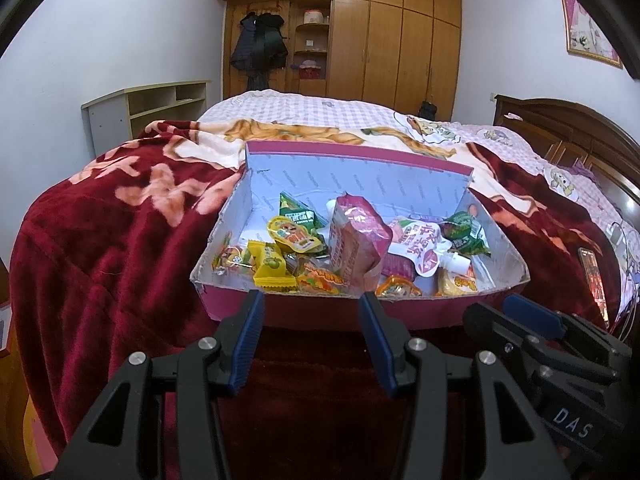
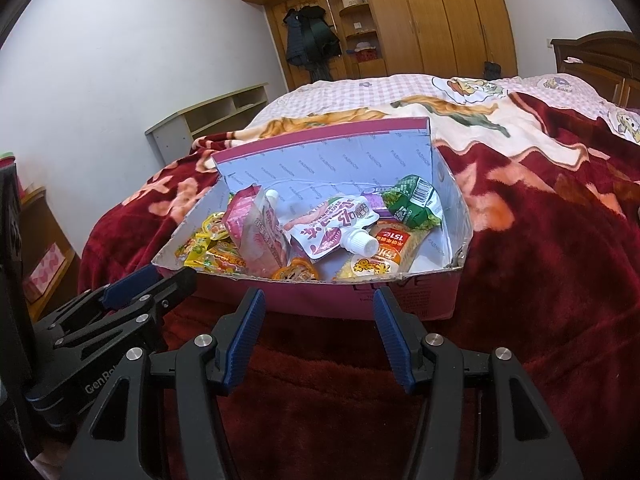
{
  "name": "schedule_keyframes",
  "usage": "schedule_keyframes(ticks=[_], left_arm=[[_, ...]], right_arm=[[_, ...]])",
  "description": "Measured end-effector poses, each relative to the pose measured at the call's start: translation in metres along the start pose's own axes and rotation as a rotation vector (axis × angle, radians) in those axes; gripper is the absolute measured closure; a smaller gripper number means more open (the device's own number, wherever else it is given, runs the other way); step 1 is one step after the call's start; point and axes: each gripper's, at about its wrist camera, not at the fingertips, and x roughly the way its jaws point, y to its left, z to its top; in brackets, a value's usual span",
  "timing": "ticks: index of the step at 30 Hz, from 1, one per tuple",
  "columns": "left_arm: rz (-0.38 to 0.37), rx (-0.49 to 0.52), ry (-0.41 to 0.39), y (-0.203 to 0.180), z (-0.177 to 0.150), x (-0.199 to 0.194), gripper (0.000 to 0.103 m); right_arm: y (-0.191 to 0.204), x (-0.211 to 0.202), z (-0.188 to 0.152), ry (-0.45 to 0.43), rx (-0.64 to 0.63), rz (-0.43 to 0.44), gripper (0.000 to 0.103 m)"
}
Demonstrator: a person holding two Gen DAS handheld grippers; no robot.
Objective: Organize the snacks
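Note:
A pink cardboard box (image 1: 320, 312) (image 2: 404, 296) with a white lining sits open on the red blanket, its lid (image 1: 352, 172) standing up at the back. Inside lie several snacks: a pink pouch (image 1: 356, 240) (image 2: 256, 232) standing upright, a white spouted pouch (image 1: 420, 244) (image 2: 336, 228), a green packet (image 1: 466, 232) (image 2: 412, 200), yellow candy (image 1: 272, 272) and an orange-red packet (image 2: 394, 246). My left gripper (image 1: 312, 300) hovers open just before the box's front wall, holding nothing. My right gripper (image 2: 318, 296) is open and empty alongside it, to its right.
The box rests on a bed covered by a dark red floral blanket (image 1: 100, 260) (image 2: 540, 280). A red phone-like object (image 1: 594, 280) and a cable lie on the bed at the right. A wooden headboard (image 1: 568, 128), a wardrobe (image 1: 400, 40) and a low shelf unit (image 1: 152, 108) stand around the bed.

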Motion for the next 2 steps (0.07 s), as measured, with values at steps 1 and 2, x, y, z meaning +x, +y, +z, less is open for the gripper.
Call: schedule_keyframes(ticks=[1,2], left_arm=[[0.001,0.001,0.001,-0.0008,-0.0004,-0.0001,0.051],[0.004,0.003,0.003,-0.0016,-0.0011,-0.0001,0.051]], right_arm=[[0.0002,-0.0001,-0.0007,0.000,0.001,0.000,0.045],[0.0000,0.0001,-0.0003,0.000,0.001,0.000,0.045]])
